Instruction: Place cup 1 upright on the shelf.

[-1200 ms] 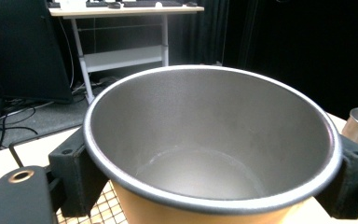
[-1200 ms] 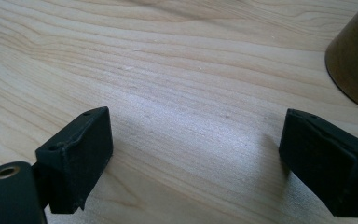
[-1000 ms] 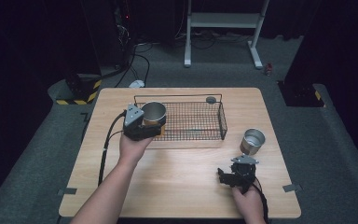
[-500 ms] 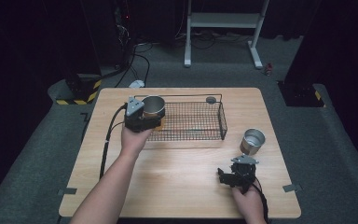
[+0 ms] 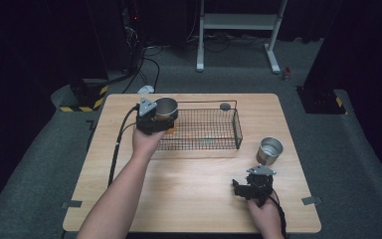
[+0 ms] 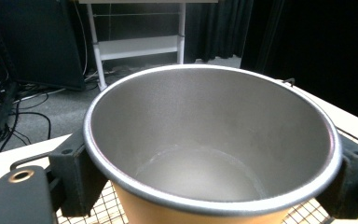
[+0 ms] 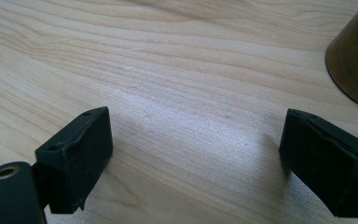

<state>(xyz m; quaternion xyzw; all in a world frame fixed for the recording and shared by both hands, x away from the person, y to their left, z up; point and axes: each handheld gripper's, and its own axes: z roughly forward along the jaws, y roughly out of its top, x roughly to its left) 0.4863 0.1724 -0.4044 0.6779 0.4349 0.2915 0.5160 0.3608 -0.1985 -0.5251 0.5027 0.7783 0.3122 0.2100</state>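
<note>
A steel cup [image 5: 165, 106] with a tan outside hangs over the left end of the black wire basket [image 5: 238, 130]. My left gripper [image 5: 160, 119] is shut on it. In the left gripper view the cup [image 6: 209, 158] stands upright and empty, with a black pad [image 6: 77, 179] pressed on each side of its wall below the rim. A second steel cup [image 5: 270, 149] stands on the wooden table [image 5: 189, 194] to the right of the basket. My right gripper [image 5: 248, 188] rests low near the front right, open, with bare wood between its jaws [image 7: 196, 158] and the second cup [image 7: 354, 56] ahead to its right.
A small dark round object [image 5: 225, 106] sits at the basket's far rim. A black cable [image 5: 117, 149] trails from the left gripper down the table's left side. Beyond the table stand a white frame [image 5: 238, 22] and dark equipment on the grey floor.
My left hand has carried the cup a short way toward the far side, along the basket's left end. The right gripper has stayed where it was.
</note>
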